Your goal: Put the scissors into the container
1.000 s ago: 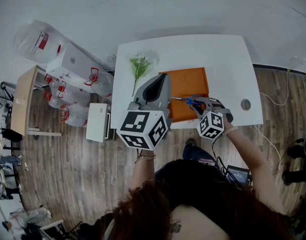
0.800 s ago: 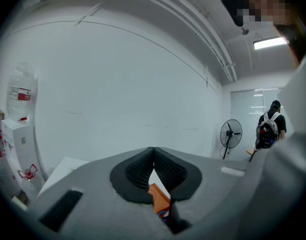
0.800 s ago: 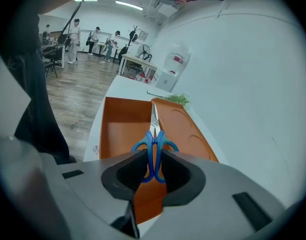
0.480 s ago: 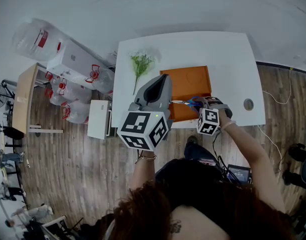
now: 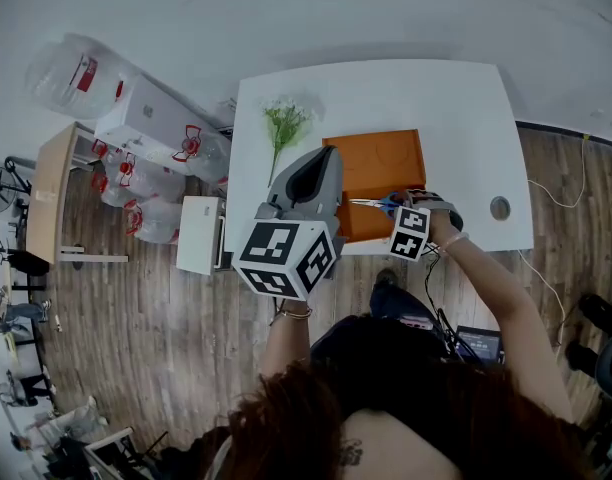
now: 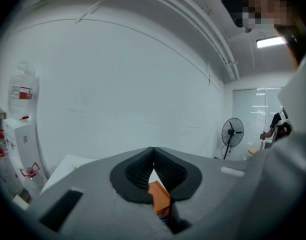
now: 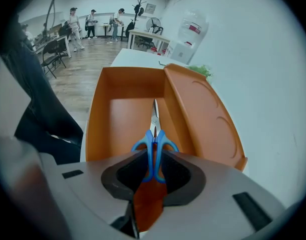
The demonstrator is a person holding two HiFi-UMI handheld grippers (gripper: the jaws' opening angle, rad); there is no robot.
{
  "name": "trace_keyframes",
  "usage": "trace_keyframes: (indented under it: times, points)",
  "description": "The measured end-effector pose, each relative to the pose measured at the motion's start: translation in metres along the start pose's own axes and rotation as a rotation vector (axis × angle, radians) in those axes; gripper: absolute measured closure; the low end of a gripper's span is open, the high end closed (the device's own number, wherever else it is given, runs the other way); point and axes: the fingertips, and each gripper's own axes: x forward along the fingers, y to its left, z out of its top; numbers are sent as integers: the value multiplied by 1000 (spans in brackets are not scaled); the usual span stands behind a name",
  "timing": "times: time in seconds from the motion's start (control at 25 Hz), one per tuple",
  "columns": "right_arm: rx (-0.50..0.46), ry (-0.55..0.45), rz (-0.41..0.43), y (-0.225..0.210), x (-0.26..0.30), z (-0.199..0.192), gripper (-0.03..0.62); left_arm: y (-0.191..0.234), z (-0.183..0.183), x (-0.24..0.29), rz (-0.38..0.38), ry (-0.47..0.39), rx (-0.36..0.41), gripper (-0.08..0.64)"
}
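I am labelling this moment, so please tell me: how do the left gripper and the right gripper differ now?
The left gripper has its fingers closed on nothing; the right gripper clamps blue scissors. The left gripper faces the white wall; the right gripper points into the open orange container. Both are shut.

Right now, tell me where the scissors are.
In the right gripper view, the scissors sit clamped in the right gripper, blades over the open orange container.
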Motion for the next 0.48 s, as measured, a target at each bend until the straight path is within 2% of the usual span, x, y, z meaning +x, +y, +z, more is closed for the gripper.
trace_keyframes:
  times: [0.32,0.48]
  points:
    - [-37,74,17,3,6,-7,508,-1,-4,1,-2,9,-3,545]
    - [13,56,16,-1,4,-6,501,-2,-5,-2,0,9,-1,545]
